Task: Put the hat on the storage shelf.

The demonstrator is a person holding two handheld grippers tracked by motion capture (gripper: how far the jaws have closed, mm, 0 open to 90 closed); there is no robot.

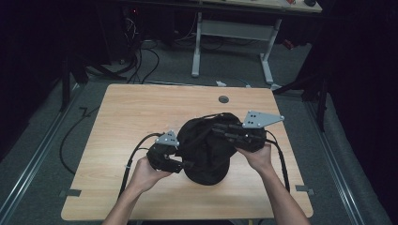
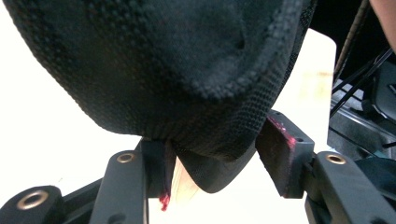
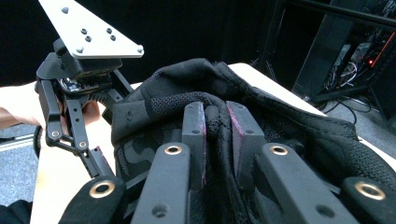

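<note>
A black fabric cap (image 1: 206, 150) with mesh panels lies crumpled at the middle of the wooden table (image 1: 141, 108). My left gripper (image 1: 187, 165) is at its near-left edge. In the left gripper view the jaws of the left gripper (image 2: 217, 161) stand apart, open, with the cap's (image 2: 187, 70) hanging edge between the pads. My right gripper (image 1: 217, 131) reaches in from the right over the cap's top. It (image 3: 215, 121) is shut on a raised fold of the cap (image 3: 303, 135). The left gripper (image 3: 105, 163) shows beyond, beside the fabric.
A round grommet hole (image 1: 223, 99) sits near the table's far edge. Beyond the table stand a white desk frame (image 1: 267, 56) and loose cables (image 1: 141, 61) on the floor. Bare tabletop lies to the left, far and near sides of the cap.
</note>
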